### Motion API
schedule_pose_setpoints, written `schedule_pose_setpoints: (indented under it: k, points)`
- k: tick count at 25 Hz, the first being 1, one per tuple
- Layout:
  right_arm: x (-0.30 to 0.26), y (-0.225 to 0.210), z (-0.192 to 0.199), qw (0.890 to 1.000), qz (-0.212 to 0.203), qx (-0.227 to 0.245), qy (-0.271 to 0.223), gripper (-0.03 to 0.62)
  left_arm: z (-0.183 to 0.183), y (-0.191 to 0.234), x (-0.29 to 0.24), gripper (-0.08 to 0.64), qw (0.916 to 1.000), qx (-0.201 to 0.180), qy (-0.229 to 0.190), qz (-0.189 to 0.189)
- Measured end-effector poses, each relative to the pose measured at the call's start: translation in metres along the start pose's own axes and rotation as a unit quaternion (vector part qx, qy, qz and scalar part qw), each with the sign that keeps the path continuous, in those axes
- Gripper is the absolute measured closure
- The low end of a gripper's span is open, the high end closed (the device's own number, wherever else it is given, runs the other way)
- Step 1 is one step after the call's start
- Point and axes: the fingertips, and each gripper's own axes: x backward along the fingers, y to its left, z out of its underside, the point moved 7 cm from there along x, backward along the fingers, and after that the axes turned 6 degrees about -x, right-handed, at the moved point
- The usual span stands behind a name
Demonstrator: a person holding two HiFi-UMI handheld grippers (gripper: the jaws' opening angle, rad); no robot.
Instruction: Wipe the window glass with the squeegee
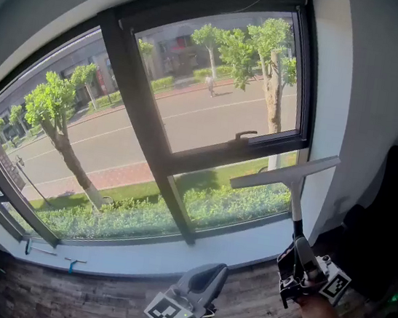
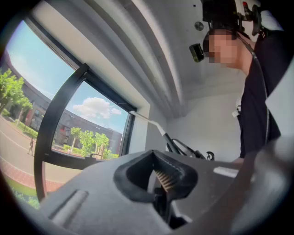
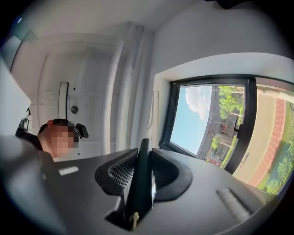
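Squeegee (image 1: 293, 177): one item, standing upright at the right end of the window. Its pale blade is tilting up to the right across the lower right pane, with the right tip lying over the white wall; whether it is touching the glass cannot be told. Its dark handle is running down into the right tongs (image 1: 296, 243).

Right tongs (image 3: 140, 170): pinching the squeegee handle (image 3: 140, 183) between both ribbed pads, held up near the window sill (image 1: 171, 250).

Left tongs (image 1: 214, 271): pressed together with nothing between them (image 2: 158, 183), hanging low over the wooden floor (image 1: 91, 301), left of and apart from the squeegee (image 2: 151, 121).

Window glass (image 1: 213, 112): sitting in a dark frame (image 1: 137, 102), with a latch handle (image 1: 245, 135) on the crossbar. A road, trees and a hedge are showing through it.
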Motion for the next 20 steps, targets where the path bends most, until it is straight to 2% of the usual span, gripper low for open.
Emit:
schedule_pose_setpoints:
  k: [12,20]
  points:
    - [0.003,-0.0012,0.0008,1.0,0.004,0.004,-0.006,0.494,0.0022,0.0016,0.0014,0.558,1.0,0.005,0.005,0.002]
    - [0.0005,0.0029,0.0019,1.0,-0.015,-0.003,-0.01,0.494,-0.0018,-0.0005,-0.0003,0.558,1.0,0.004,0.003,0.004]
